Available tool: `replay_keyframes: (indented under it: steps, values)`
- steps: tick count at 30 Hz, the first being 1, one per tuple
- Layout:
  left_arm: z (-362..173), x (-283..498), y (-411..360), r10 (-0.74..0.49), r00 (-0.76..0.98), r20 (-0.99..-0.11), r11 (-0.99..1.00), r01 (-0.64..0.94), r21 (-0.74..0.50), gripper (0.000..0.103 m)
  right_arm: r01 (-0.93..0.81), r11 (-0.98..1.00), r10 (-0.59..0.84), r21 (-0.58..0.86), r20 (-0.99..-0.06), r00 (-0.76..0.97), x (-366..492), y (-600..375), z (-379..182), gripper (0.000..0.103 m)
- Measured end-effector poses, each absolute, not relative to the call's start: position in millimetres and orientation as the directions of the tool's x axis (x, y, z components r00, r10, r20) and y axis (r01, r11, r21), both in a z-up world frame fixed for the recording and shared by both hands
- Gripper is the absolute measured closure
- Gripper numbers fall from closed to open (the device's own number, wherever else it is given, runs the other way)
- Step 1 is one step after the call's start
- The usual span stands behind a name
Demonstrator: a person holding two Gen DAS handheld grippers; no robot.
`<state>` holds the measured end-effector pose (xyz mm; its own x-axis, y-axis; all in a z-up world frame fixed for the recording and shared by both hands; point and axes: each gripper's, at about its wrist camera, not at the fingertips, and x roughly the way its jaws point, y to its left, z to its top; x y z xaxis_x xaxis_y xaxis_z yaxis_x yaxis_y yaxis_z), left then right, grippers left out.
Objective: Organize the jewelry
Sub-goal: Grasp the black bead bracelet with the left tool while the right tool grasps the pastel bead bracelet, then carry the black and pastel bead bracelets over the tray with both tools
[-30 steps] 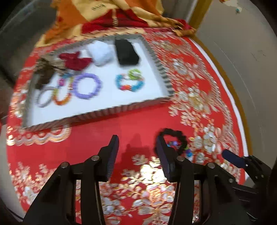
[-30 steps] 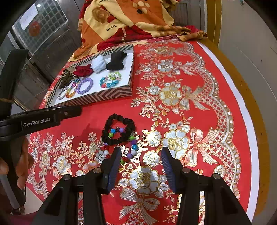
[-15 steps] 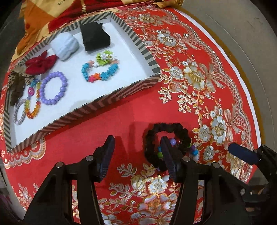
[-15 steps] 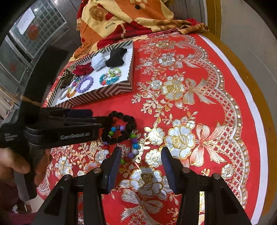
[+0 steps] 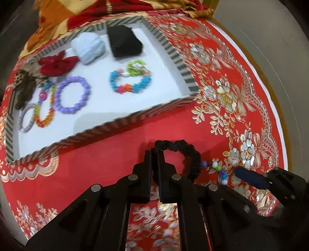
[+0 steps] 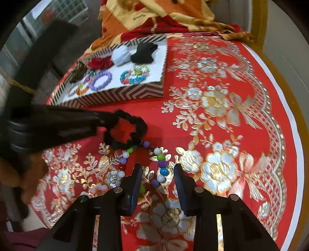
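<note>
A black scrunchie (image 5: pixel 190 154) lies on the red cloth in front of the tray (image 5: pixel 115 125). My left gripper (image 5: pixel 154 154) is shut on its left side; in the right wrist view the left gripper (image 6: pixel 105 118) reaches in from the left and pinches the scrunchie (image 6: pixel 139 125). A bracelet of mixed coloured beads (image 6: pixel 161 157) lies just below the scrunchie. My right gripper (image 6: pixel 157 173) straddles its near end. Its jaws are closing, with beads between them but not pressed. One right finger (image 5: pixel 249 178) shows in the left wrist view beside the beads (image 5: pixel 218 168).
The striped tray (image 6: pixel 123 94) holds a purple bead bracelet (image 5: pixel 72 94), a blue and green one (image 5: pixel 131 81), an orange one, red, white and brown scrunchies and a black piece (image 5: pixel 124 41). A folded orange blanket (image 6: pixel 154 13) lies behind. The table edge curves at right.
My left gripper has come down and shut on the black scrunchie. The right gripper has dropped over the bead bracelet and its jaws have narrowed.
</note>
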<state>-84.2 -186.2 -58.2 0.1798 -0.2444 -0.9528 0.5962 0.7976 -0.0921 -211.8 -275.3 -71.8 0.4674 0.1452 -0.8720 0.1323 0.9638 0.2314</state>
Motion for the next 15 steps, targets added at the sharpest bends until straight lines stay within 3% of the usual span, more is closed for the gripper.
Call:
replay_keyframes:
  steps: [6, 8, 15]
  values:
    - [-39, -80, -159, -0.268, 0.201, -0.942, 0.821, 0.559, -0.114, 0.099, 0.099, 0.983, 0.095, 0.154, -0.890, 0.446, -202, -268, -83, 0.085]
    - [-32, -79, -150, -0.282, 0.203, -0.938, 0.827, 0.547, -0.130, 0.099, 0.084, 0.990, 0.067, 0.117, -0.892, 0.446, -200, -265, -84, 0.093]
    - [-8, -78, -117, -0.304, 0.238, -0.922, 0.847, 0.511, -0.147, 0.099, 0.064, 0.988, 0.095, 0.141, -0.879, 0.468, -203, -262, -77, 0.093]
